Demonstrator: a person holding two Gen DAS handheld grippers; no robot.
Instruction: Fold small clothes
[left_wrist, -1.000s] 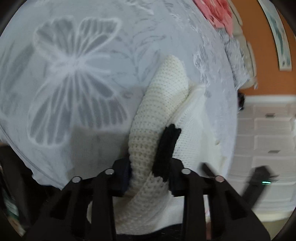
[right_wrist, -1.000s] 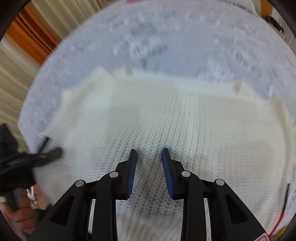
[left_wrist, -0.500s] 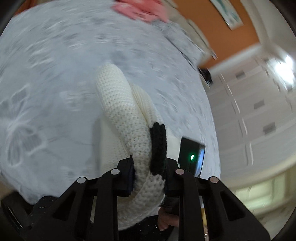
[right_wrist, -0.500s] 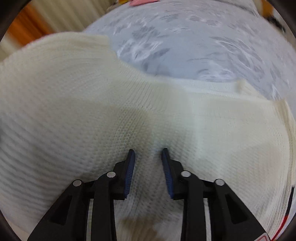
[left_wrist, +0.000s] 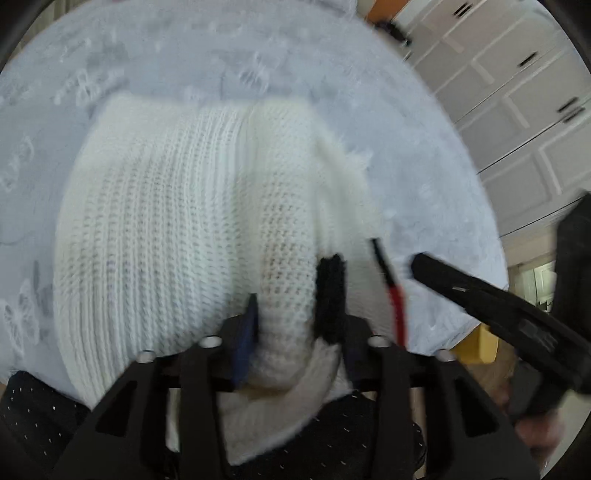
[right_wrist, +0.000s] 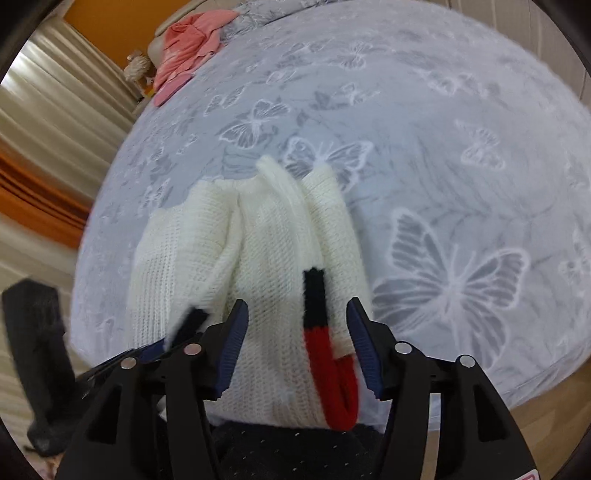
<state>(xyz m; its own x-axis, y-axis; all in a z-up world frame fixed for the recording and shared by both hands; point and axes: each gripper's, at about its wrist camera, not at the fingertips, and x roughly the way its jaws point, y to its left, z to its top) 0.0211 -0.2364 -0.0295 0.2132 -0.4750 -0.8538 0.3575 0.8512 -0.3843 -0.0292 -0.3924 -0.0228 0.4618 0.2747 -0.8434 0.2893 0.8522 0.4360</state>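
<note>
A cream knitted sweater (left_wrist: 166, 221) with black and red trim lies bunched at the near edge of the bed. My left gripper (left_wrist: 291, 325) is shut on a thick fold of it beside the black trim (left_wrist: 330, 295). In the right wrist view the sweater (right_wrist: 266, 266) lies folded over itself, with a black and red band (right_wrist: 317, 325) between the fingers. My right gripper (right_wrist: 295, 339) is open, its jaws wide on either side of the knit without pinching it. The right gripper also shows in the left wrist view (left_wrist: 480, 295).
The bed has a pale grey cover (right_wrist: 461, 147) with butterfly prints. A pink garment (right_wrist: 188, 40) lies at the far end by the orange wall. White cupboards (left_wrist: 517, 92) stand to the right. Beige curtains (right_wrist: 48, 122) hang at the left.
My left gripper has carried its fold across, laying the sweater over itself. My right gripper has pulled back to the near edge and its jaws have opened wider.
</note>
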